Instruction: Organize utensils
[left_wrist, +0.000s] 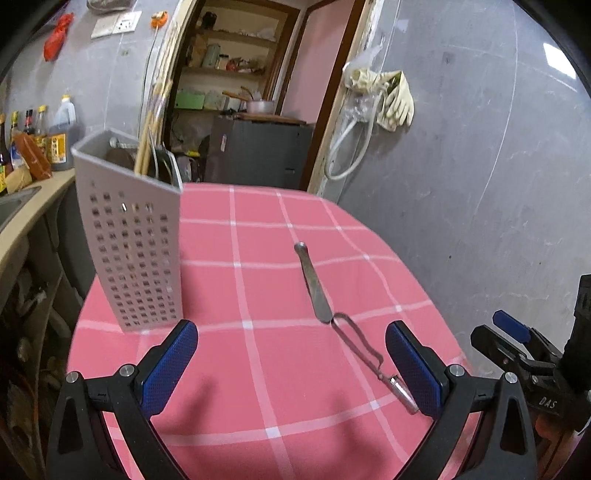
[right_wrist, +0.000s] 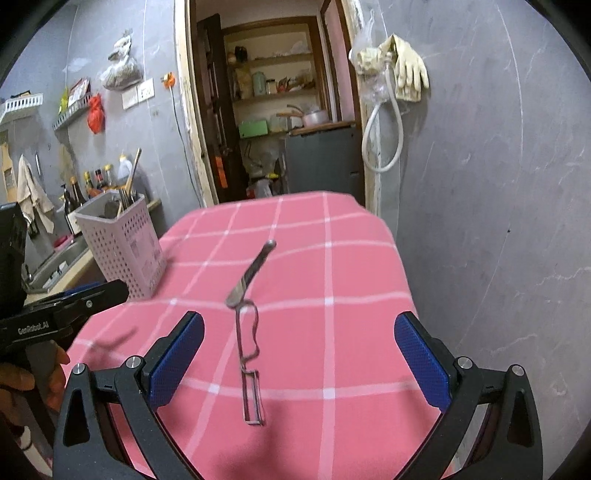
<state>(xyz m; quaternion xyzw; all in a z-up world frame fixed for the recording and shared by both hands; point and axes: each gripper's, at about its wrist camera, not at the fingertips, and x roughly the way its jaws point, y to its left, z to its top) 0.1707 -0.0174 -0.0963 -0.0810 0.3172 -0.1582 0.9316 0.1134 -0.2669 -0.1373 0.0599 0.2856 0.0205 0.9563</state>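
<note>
1. Your peeler (right_wrist: 248, 332), a metal one with a flat handle and a wire-framed blade, lies loose on the pink checked tabletop (right_wrist: 332, 266), handle pointing away from you and blade end nearest the tools. Nothing holds it.
2. The perforated utensil holder (left_wrist: 129, 240) stands upright at the left edge of the tabletop, well apart from the peeler. Chopsticks and a few dark utensils already stand in it, so part of the sorting looks done; the peeler looks like the one piece left to put in.
3. Your right tool (right_wrist: 299, 363) hangs over the peeler's blade end with its jaws spread wide and nothing between the pads.
4. Your left tool (left_wrist: 291, 369) is just as wide and empty; the peeler's blade end lies just beside its right-hand pad.
5. The cloth is flat, with white grid lines, and otherwise bare.
6. Beyond it you have grey walls, an open doorway onto pantry shelves, rubber gloves (right_wrist: 410, 72) and a hose hung beside the frame, and sauce bottles (left_wrist: 44, 140) along a counter by the sink on the left.
</note>
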